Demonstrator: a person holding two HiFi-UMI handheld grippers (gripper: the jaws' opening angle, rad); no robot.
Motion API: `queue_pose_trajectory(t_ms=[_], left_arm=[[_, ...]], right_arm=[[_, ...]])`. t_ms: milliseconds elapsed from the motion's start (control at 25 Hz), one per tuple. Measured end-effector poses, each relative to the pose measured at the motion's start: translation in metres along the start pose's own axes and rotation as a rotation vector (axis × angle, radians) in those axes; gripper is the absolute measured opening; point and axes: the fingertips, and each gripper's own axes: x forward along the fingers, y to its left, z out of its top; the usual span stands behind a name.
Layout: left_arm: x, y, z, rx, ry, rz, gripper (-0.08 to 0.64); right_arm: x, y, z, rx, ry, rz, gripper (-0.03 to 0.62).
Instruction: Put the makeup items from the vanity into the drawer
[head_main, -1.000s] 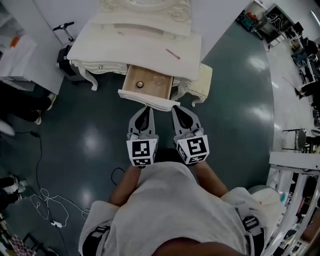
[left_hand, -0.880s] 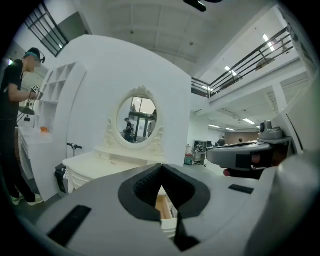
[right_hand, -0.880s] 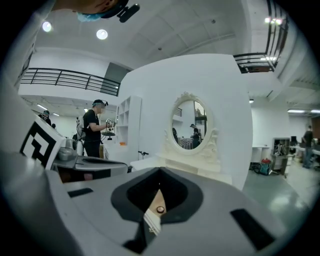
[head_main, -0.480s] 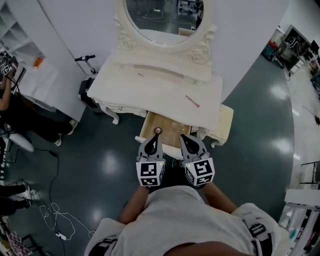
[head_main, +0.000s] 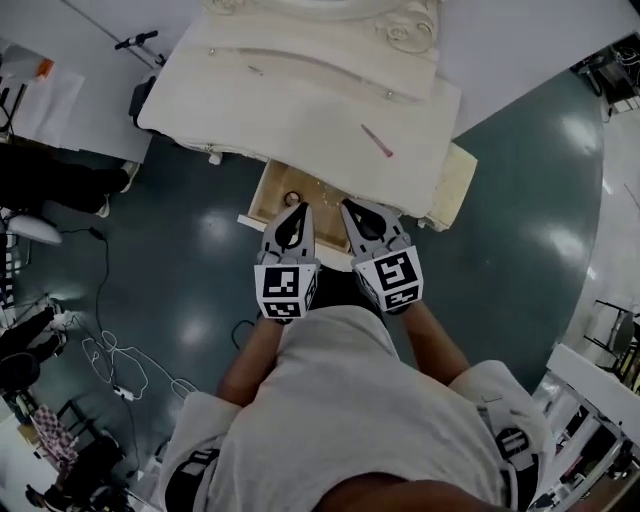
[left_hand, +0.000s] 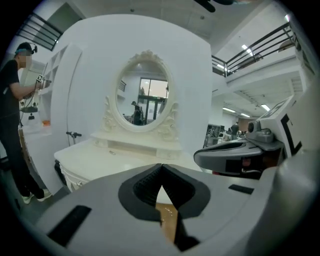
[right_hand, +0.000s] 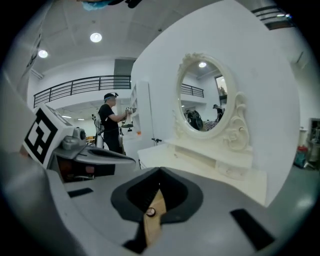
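Findings at this moment:

1. Left hand-held gripper (head_main: 296, 207) (left_hand: 161, 172): jaws pressed together at the tips, nothing between them. It is held over the front of the open drawer (head_main: 272, 188), pointing toward the counter (head_main: 300, 110).

2. Right hand-held gripper (head_main: 349, 206) (right_hand: 160, 173): jaws likewise pressed together and empty. It sits just beside the left one, over the right part of the drawer front, and points the same way.

3. Drawer: pulled out below the counter's front edge, its wooden bottom exposed. One small round item (head_main: 292, 199) (right_hand: 149, 212) lies on that bottom, close ahead of the left gripper's tips. In the right gripper view it shows through the slot behind the closed tips. Neither gripper touches it.

4. Counter: white top. A slim pink stick (head_main: 377, 141) lies flat and slanted on the right half, well apart from both grippers. What kind of makeup item it is cannot be told.

5. Mirror (left_hand: 144, 100) (right_hand: 202, 95): oval, in a carved white frame, upright at the back of the counter.

6. Surroundings: dark green floor (head_main: 520, 230) with loose cables (head_main: 110, 360) to the left. A second person (left_hand: 11, 110) (right_hand: 111, 125) in dark clothes stands left of the counter.
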Motion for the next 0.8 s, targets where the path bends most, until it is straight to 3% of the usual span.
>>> queue_pose_trajectory(t_ms=[360, 640, 800], left_arm=[[0.039, 0.003, -0.057, -0.035, 0.164, -0.008, 0.006], [0.082, 0.003, -0.090, -0.062, 0.234, -0.099, 0.006], [0.110, 0.008, -0.098, -0.059, 0.263, -0.124, 0.006]], right_arm=[[0.034, -0.040, -0.055, 0.082, 0.102, -0.034, 0.015], [0.070, -0.073, -0.097, 0.061, 0.179, -0.127, 0.015], [0.091, -0.100, -0.119, 0.005, 0.293, -0.190, 0.015]])
